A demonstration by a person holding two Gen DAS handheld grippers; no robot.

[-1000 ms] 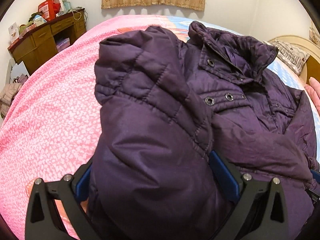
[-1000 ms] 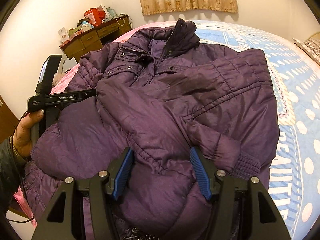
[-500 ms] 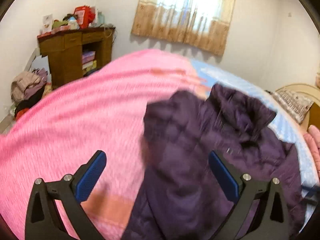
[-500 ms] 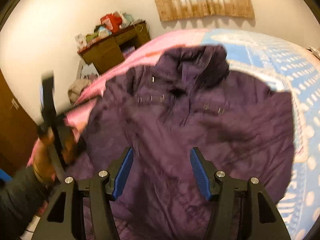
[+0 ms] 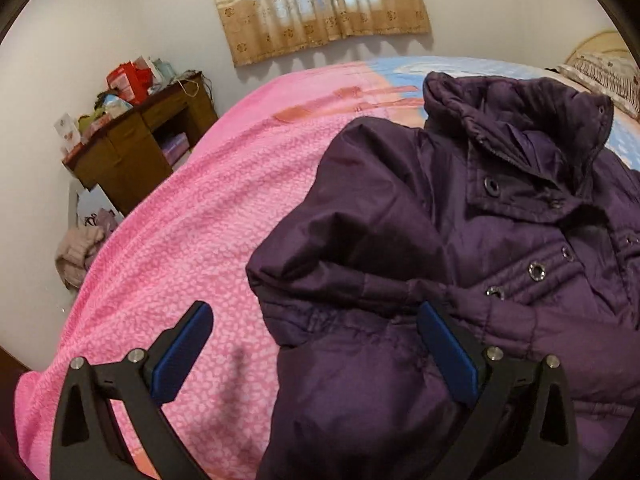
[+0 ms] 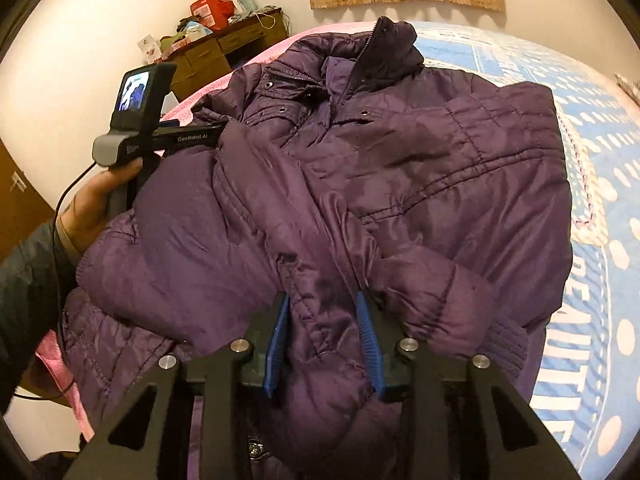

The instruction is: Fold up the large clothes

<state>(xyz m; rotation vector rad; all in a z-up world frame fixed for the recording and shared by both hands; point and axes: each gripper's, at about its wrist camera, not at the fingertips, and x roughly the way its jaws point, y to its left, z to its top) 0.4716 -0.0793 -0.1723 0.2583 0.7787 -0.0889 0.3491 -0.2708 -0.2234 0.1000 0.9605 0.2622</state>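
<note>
A dark purple padded jacket (image 6: 400, 168) lies face up on the bed, collar toward the far wall and both sleeves folded across its front. My right gripper (image 6: 323, 340) is at the near hem. Its jaws are closing, and a puffy fold of the jacket bulges between the blue pads (image 6: 278, 344), which press on it. My left gripper (image 5: 316, 344) stands wide open at the jacket's (image 5: 440, 260) left edge. Its left pad (image 5: 184, 352) is over the pink blanket, and its right pad rests against the fabric. A hand (image 6: 92, 208) holds the left gripper's handle beside the folded sleeve.
A pink blanket (image 5: 180, 240) covers the bed's left half and a blue dotted sheet (image 6: 600, 200) the right. A cluttered wooden desk (image 5: 132, 148) stands at the left wall, with a heap of clothes (image 5: 78, 252) on the floor. Pillows (image 5: 600, 72) lie at the headboard, far right.
The left gripper no longer has the sleeve between its jaws and has drawn off to the jacket's left edge. The right jaws have narrowed onto the fold at the hem.
</note>
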